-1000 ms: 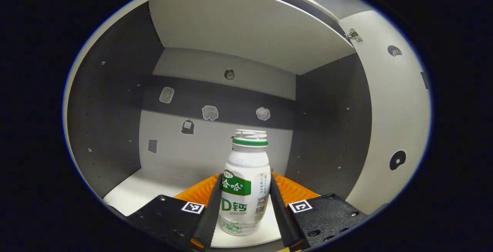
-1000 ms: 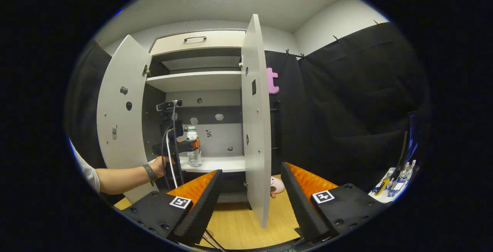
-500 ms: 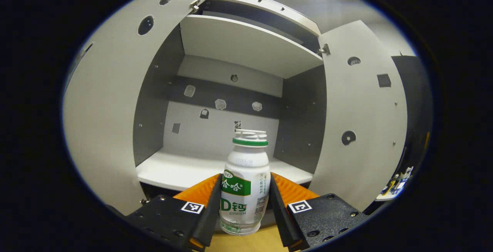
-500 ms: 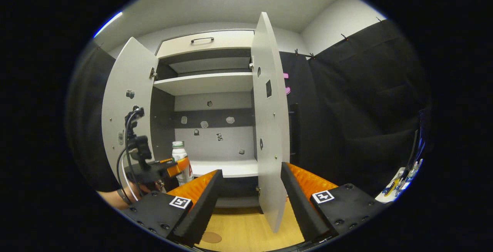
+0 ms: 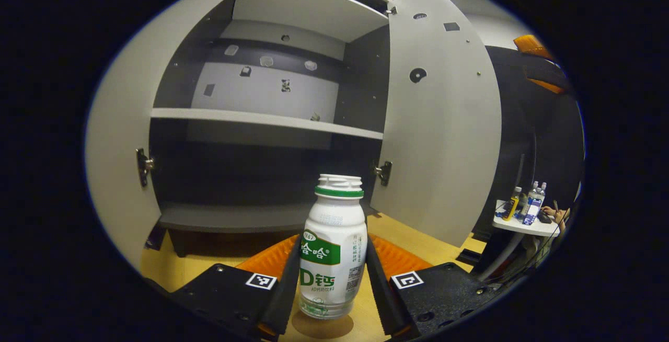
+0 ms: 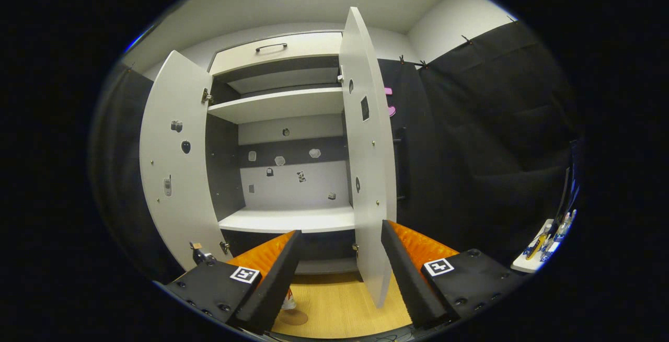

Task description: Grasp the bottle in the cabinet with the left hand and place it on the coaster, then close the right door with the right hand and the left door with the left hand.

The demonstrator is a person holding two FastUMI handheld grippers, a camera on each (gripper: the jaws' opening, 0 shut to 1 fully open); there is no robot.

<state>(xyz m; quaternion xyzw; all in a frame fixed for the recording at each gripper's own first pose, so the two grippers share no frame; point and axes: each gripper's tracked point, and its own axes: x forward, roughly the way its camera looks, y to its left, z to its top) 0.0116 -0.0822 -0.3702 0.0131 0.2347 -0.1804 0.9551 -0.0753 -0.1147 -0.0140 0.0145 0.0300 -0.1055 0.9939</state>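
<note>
- left gripper [image 5: 332,279] fingers clamped on the white plastic drink bottle with green label [image 5: 332,258], bottom centre, just over the round brown coaster [image 5: 322,326]
- probably light, slick, squeezable, so mid-body grip works
- right gripper [image 6: 338,263] wide open, empty

Each claw [image 5: 332,284] [image 6: 339,279] has black screw-studded mounts with square black-and-white markers and ribbed, wedge-shaped fingers.

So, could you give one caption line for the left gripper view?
Left gripper holds the bottle upright over the coaster, cabinet doors open behind.
</note>
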